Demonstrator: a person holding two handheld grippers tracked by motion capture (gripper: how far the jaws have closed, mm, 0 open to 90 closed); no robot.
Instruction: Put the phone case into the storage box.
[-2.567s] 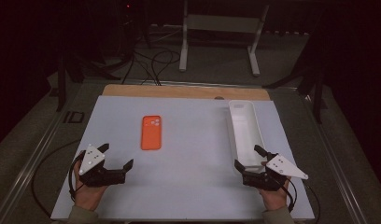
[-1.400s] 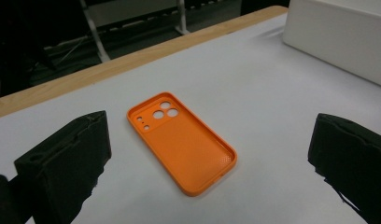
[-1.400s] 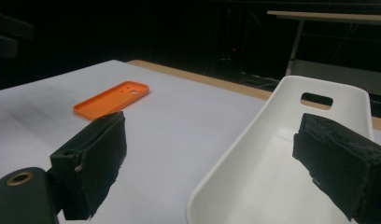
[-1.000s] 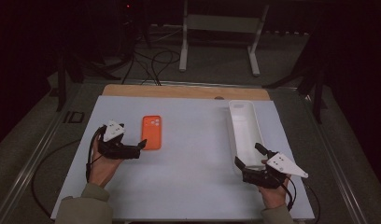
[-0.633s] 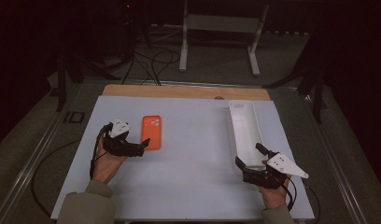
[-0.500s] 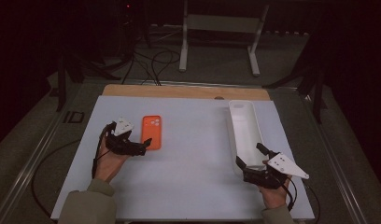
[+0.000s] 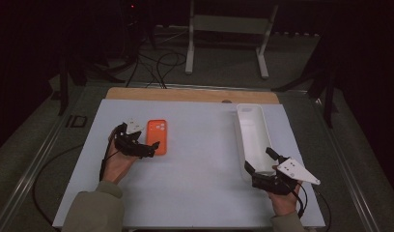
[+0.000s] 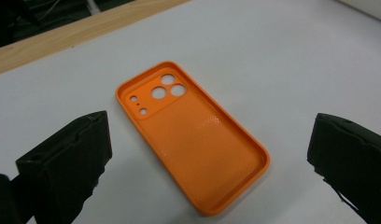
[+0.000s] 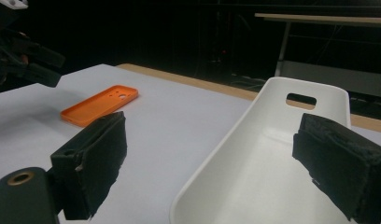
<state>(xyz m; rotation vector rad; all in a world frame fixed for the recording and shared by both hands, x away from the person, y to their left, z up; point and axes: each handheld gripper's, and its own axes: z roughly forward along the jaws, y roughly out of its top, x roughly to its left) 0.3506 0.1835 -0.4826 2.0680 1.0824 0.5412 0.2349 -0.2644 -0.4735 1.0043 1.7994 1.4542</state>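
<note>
An orange phone case (image 7: pixel 156 137) lies inside-up on the white table top, left of centre; its camera cut-outs face the far edge (image 8: pixel 193 140). My left gripper (image 7: pixel 151 149) is open just at the case's near left side. In the left gripper view its jaws stand wide apart, either side of the case's near end (image 8: pixel 207 168), and nothing is held. A long white tray (image 7: pixel 253 135) lies at the right. My right gripper (image 7: pixel 258 158) is open at the tray's near end, its jaws straddling the rim (image 9: pixel 216 172). The orange case (image 9: pixel 100 105) lies farther off in that view.
The white table top (image 7: pixel 195 188) has a wooden strip (image 7: pixel 185 94) along its far edge. Beyond it a metal stand (image 7: pixel 224 29) and cables (image 7: pixel 151 63) lie on the dark floor. A small black item (image 7: pixel 78 121) sits off the table's left edge.
My left gripper has moved from the near left corner forward and right up to the orange case. The right gripper has hardly moved.
</note>
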